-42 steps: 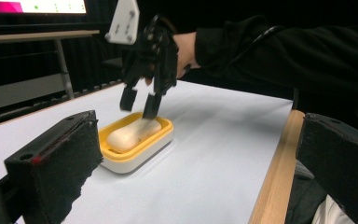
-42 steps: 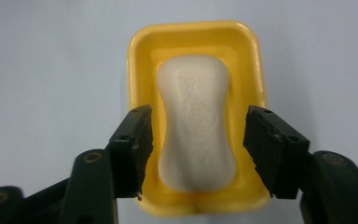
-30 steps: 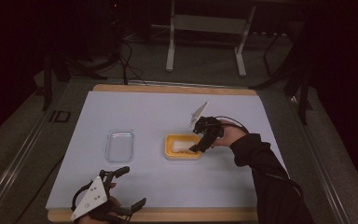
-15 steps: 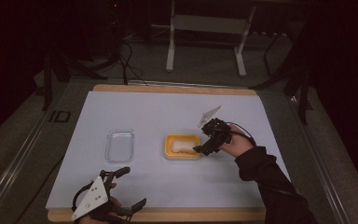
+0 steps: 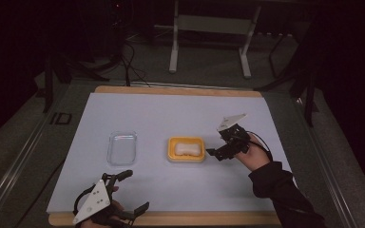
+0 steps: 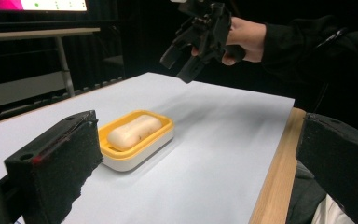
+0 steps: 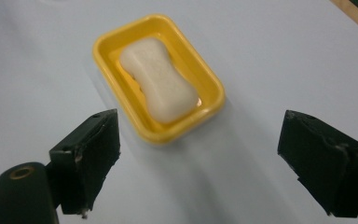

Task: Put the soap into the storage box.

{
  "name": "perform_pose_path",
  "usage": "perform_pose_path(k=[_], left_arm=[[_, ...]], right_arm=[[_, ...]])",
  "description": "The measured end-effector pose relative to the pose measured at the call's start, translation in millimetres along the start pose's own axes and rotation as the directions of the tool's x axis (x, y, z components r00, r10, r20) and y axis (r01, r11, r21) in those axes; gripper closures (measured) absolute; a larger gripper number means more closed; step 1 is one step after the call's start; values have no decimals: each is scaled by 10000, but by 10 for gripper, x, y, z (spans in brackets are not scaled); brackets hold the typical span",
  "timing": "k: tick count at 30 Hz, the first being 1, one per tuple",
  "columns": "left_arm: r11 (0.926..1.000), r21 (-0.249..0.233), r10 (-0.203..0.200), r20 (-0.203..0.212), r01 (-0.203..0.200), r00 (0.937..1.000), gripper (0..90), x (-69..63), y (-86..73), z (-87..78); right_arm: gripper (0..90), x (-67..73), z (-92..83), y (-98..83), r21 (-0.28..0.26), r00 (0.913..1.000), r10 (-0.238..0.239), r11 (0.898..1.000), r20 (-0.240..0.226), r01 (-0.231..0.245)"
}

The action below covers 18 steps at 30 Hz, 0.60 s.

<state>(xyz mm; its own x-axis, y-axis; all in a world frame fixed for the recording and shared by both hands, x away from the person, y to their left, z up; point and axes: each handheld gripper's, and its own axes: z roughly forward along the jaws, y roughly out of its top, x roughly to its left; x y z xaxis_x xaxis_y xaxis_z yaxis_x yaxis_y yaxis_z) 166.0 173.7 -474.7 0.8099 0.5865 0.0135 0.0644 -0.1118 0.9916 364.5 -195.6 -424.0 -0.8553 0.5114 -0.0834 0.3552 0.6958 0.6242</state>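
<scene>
A yellow soap dish [image 5: 171, 150] sits mid-table with a pale bar of soap [image 5: 187, 148] lying in it. My right gripper [image 5: 217, 154] hovers just right of the dish, apart from it. Its jaws have just been opening and nothing is between them. In the right gripper view the soap [image 7: 161, 88] and dish [image 7: 103, 65] lie ahead of the open right gripper [image 7: 205, 161]. My left gripper [image 5: 134, 191] rests open and empty at the near left edge. The left gripper view has the dish [image 6: 164, 135], the soap [image 6: 134, 132] and the right gripper [image 6: 179, 63] above.
A clear, shallow plastic container [image 5: 122, 147] lies left of the dish. A white sheet [image 5: 171, 114] covers the table, with a wooden edge [image 5: 180, 218] along the front. Dark table legs and cables stand beyond the far edge.
My right gripper has drawn back to the right from over the dish's right end, with its jaws wider. The soap stays in the dish. The left gripper has kept still.
</scene>
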Motion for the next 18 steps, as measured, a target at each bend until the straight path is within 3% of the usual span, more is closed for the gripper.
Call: perform_pose_path(k=[4,13,18], left_arm=[[10000,8,-2,-8,2,10000,2,0,0,1],[10000,66,16,-5,-16,10000,1,2,-3,4],[10000,56,1,4,-1,10000,2,0,-2,1]], right_arm=[[120,9,-50,-87,146,9996,226,9996,-171,-223],[125,97,-95,-259,-40,9983,461,9989,358,-460],[125,165,-62,-370,118,9975,638,9979,301,-642]])
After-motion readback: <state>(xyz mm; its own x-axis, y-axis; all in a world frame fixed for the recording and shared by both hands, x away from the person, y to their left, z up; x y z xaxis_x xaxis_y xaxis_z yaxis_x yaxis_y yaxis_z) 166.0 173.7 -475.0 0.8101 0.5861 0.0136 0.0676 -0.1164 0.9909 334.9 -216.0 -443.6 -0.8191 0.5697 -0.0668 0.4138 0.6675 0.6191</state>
